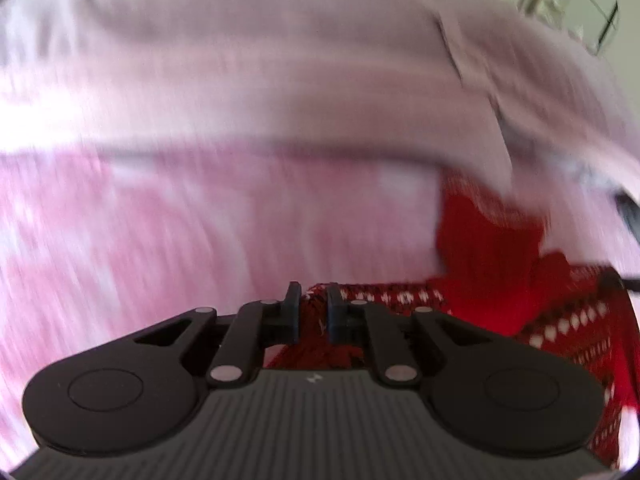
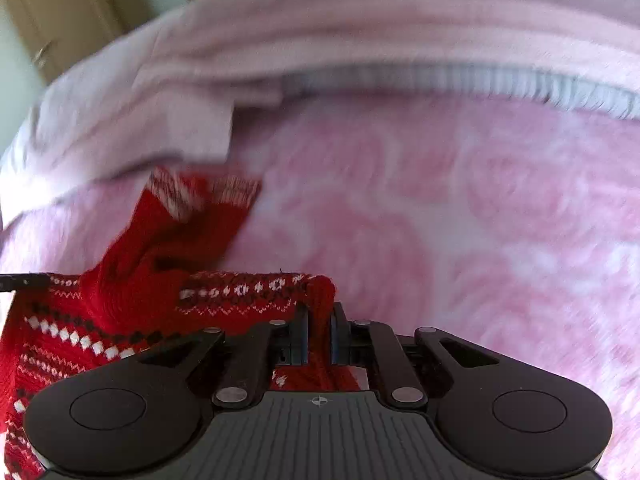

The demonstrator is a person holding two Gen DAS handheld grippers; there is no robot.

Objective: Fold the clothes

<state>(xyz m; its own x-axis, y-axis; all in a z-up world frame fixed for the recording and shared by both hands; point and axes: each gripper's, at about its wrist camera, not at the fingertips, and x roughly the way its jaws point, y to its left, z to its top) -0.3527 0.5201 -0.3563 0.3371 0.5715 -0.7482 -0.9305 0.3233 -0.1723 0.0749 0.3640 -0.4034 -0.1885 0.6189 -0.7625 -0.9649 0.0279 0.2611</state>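
A red knitted sweater (image 1: pixel 492 248) with white and dark patterned bands hangs between both grippers above a pink mottled blanket (image 1: pixel 160 232). My left gripper (image 1: pixel 313 300) is shut on one patterned edge of the sweater, which runs off to the right. My right gripper (image 2: pixel 319 314) is shut on a bunched fold of the same sweater (image 2: pixel 132 280), which stretches away to the left. A sleeve with a striped cuff (image 2: pixel 200 192) dangles toward the blanket. Both views are motion-blurred.
The blanket (image 2: pixel 460 240) covers a bed, and a pale pink cover (image 2: pixel 320 20) lies folded across its far side. A light ribbed band (image 2: pixel 480 80) runs along that fold. A wooden cabinet (image 2: pixel 60 20) stands at the far left, pale furniture (image 1: pixel 580 8) at the far right.
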